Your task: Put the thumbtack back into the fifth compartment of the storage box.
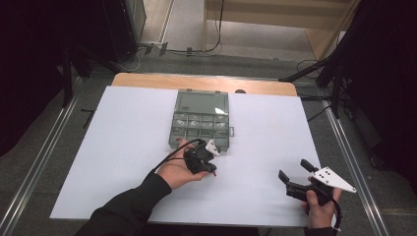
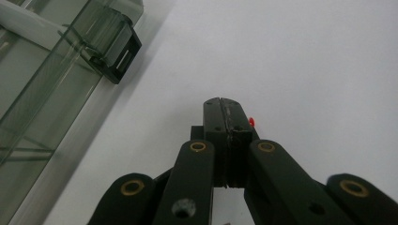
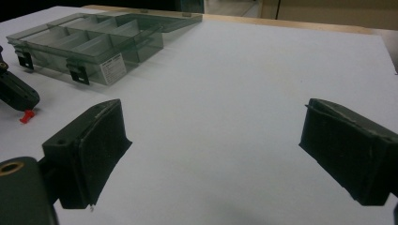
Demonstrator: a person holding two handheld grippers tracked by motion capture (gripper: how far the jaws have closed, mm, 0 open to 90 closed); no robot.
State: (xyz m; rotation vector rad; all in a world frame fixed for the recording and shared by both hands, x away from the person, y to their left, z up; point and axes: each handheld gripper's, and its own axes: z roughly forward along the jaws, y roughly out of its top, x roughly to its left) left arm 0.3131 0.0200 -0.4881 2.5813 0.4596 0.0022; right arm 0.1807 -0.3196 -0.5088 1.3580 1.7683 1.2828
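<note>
**Left gripper view: small red piece at the tip of our shut tongs**

Left gripper view puts a small red piece (image 2: pixel 252 122) just beside the tip of our left tongs (image 2: pixel 224 104), on their right side. The jaws stand pressed together with no gap; whether they pinch part of the piece or merely touch it, we cannot tell. In the right gripper view the same red piece (image 3: pixel 26 116) sits low against the white sheet, right under the tip of the left tongs (image 3: pixel 21 101).

Just beyond and to the left of the left tongs lies the clear compartment box (image 1: pixel 200 125), lid open, its black latch (image 2: pixel 117 61) close to the tip. Our right tongs (image 1: pixel 293 170) hang well off to the right of the left pair, jaws spread wide and empty.

We judge the main risk to be the piece slipping: it is tiny, caught at most by an edge, and any twist of the hand could flick it across the sheet. Swinging towards the box, the tip could also knock the latch or the wall and shift the box.

The surface (image 1: pixel 275 147) is a white sheet over a wooden top, bare near both tongs. Around it we see dark curtains, metal rails, cables on the grey floor and pale wooden furniture beyond.
</note>
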